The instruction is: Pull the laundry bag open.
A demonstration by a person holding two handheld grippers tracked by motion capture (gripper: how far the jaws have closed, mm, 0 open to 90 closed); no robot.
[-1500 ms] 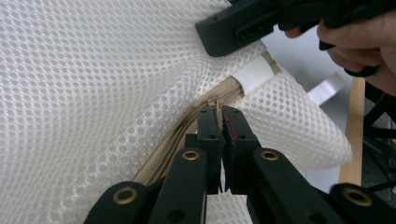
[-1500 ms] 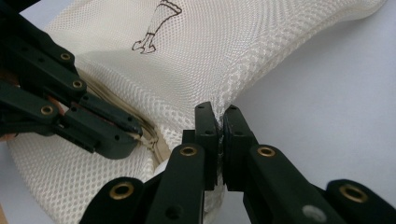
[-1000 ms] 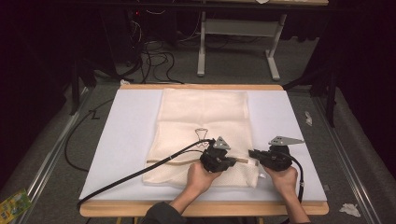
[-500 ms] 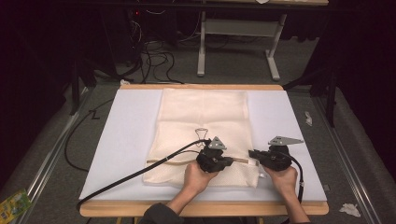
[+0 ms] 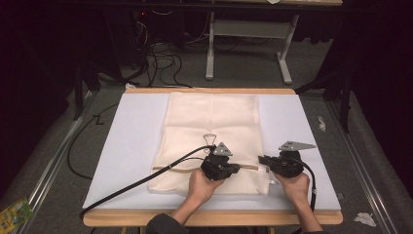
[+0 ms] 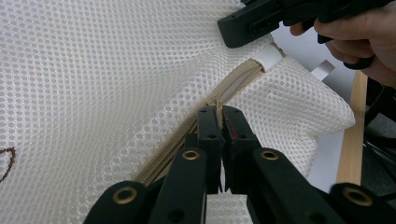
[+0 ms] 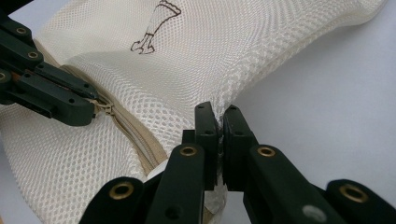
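Mesh bag [image 5: 210,141]: a cream mesh laundry bag is laid flat on the white sheet [image 5: 131,146] covering the table [image 5: 209,218], in the middle of it and reaching towards the far edge; what is inside cannot be told.
Zipper [image 6: 196,122]: a beige zipper runs left to right across the near part of the bag; in the left gripper view part of it is seen parted.
Print: a small brown line drawing [image 7: 156,25] is seen on the mesh, far of the zipper.
Left gripper [image 6: 219,122]: the jaws are pressed narrow on the zipper pull; the gripper is held low over the bag's near middle, pointed right along the zipper line.
Right gripper [image 7: 219,122]: the jaws are pinched together on the mesh at the bag's near right end, beside the zipper's end; it is pointed left, towards the other gripper.
Hands: both forearms are brought in from the near edge, the left hand [image 5: 204,186] and the right hand [image 5: 294,187] each wrapped around a gripper body.
Cable [image 5: 141,183]: a black cable is trailed from the left gripper across the sheet to the near left corner.
Change: the left gripper is found slightly nearer the left than a second ago; the right gripper is kept in place, and both grips are unchanged.
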